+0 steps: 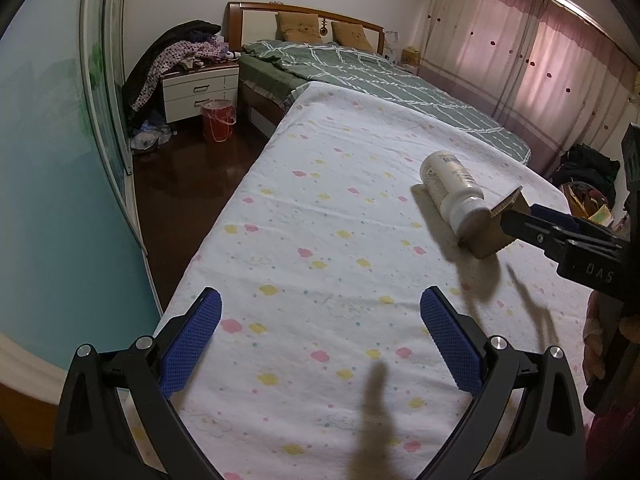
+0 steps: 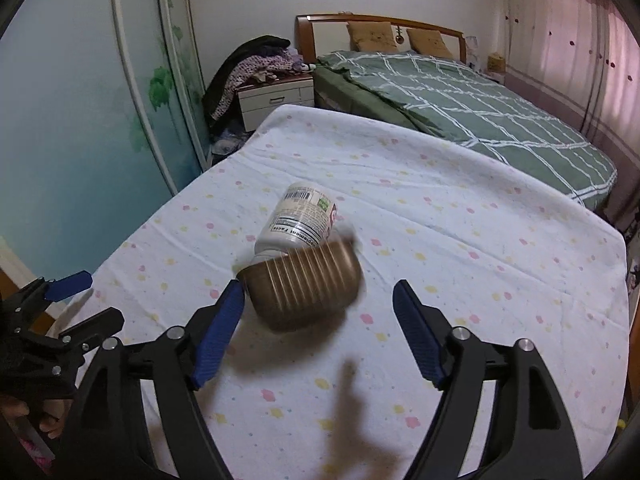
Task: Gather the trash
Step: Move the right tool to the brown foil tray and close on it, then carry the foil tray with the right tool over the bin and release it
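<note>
Bedroom surface: white sheet with pastel cloud print (image 1: 320, 216) bearing a toppled white plastic supplement bottle (image 2: 298, 222) touching a brown ribbed paper cup (image 2: 304, 290). Red plastic bucket (image 1: 218, 120) on dark floor beside white two-drawer nightstand (image 1: 200, 90). Left gripper (image 1: 320, 344) spread wide, empty; right gripper (image 2: 318, 328) spread wide, one pad against the cup.

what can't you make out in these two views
- Cup: motion-blurred in the right wrist view; whether the right gripper touches it is unclear. In the left wrist view the finger hides part of it.
- Bottle: its cap end is hidden behind the cup in the right wrist view; most label text is too small.
- Bucket: its contents are too small to tell, left wrist view.
- Left gripper: open, over the sheet.
</note>
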### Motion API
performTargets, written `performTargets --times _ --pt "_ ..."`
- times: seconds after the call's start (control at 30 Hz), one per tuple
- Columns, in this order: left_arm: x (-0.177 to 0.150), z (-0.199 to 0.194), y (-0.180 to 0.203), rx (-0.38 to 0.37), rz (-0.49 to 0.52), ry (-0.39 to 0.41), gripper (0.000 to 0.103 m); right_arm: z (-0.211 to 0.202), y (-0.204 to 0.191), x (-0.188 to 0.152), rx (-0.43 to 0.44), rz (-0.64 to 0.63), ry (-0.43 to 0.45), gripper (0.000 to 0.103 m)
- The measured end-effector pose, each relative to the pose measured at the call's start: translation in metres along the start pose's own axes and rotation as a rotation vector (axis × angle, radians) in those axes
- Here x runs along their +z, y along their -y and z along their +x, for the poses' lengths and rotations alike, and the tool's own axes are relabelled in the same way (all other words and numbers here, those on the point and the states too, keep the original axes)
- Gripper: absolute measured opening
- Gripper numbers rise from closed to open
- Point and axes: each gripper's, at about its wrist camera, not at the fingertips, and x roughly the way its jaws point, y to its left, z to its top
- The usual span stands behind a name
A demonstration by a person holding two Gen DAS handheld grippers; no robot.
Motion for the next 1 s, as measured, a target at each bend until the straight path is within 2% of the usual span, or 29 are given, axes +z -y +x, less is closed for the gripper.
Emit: performTargets --times 0.2,0.27,0.3,0.43,0.6,0.73,0.83,1.0 --pt "0.000 0.000 0.000 0.000 -0.004 0.001 0.098 0.005 -0.002 0.002 0.016 -0.005 -0.008 0.073" --pt "-0.001 0.000 0.001 0.000 -0.002 -0.002 0.098 0.009 -0.003 0.001 0.037 -0.004 -0.018 0.061" --pt "-0.001 0.001 0.002 0.000 0.001 -0.002 0.098 0.010 -0.003 0.001 0.041 -0.003 -0.021 0.059" --pt "-0.001 0.001 0.002 0.000 0.000 -0.001 0.098 0.002 0.001 -0.002 0.063 0.030 -0.008 0.059" --pt "-0.003 0.000 0.003 -0.002 0.001 -0.001 0.098 -0.024 0.010 -0.012 0.050 0.087 0.030 0.059" --pt "-0.003 -0.001 0.002 -0.006 0.001 0.000 0.098 -0.051 0.030 -0.030 -0.029 0.158 0.061 0.059" --pt "-0.004 -0.002 0.002 -0.008 0.002 0.002 0.098 -0.075 0.061 -0.051 -0.112 0.281 0.095 0.059" --pt "-0.004 -0.001 0.003 -0.007 0.009 -0.002 0.098 -0.126 0.130 -0.102 -0.385 0.536 0.165 0.059"
